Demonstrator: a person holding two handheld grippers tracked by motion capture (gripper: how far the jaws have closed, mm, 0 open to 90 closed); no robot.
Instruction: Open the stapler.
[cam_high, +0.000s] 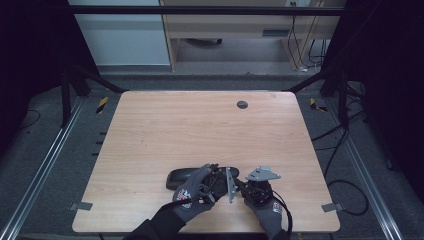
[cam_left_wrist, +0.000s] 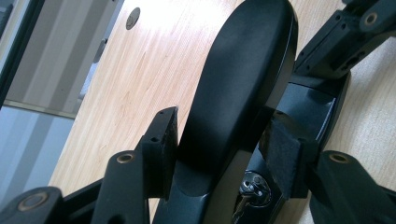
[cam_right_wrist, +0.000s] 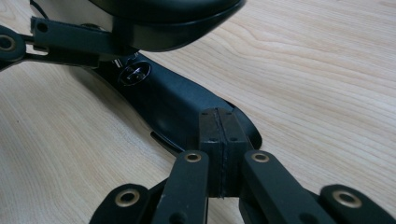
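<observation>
A black clamshell case (cam_high: 178, 178) lies near the table's front edge, opened. In the left gripper view its domed lid (cam_left_wrist: 243, 70) stands up between my left gripper's (cam_left_wrist: 224, 140) jaws, with both pads pressed against its sides. The lower shell (cam_left_wrist: 313, 107) lies beneath it. My right gripper (cam_right_wrist: 219, 135) is shut with nothing between its pads, and its tips rest at the end of the lower shell (cam_right_wrist: 173, 102). The lid (cam_right_wrist: 163, 18) overhangs at the top of that view. From above, the left gripper (cam_high: 214, 182) and right gripper (cam_high: 241, 186) meet at the case's right end, both held by gloved hands.
The wooden table (cam_high: 200, 130) has a round grey grommet (cam_high: 242, 104) at the back. A small metal fitting (cam_left_wrist: 254, 186) glints inside the case near the hinge. Black frame posts stand at the back corners and cables (cam_high: 345, 185) lie on the floor to the right.
</observation>
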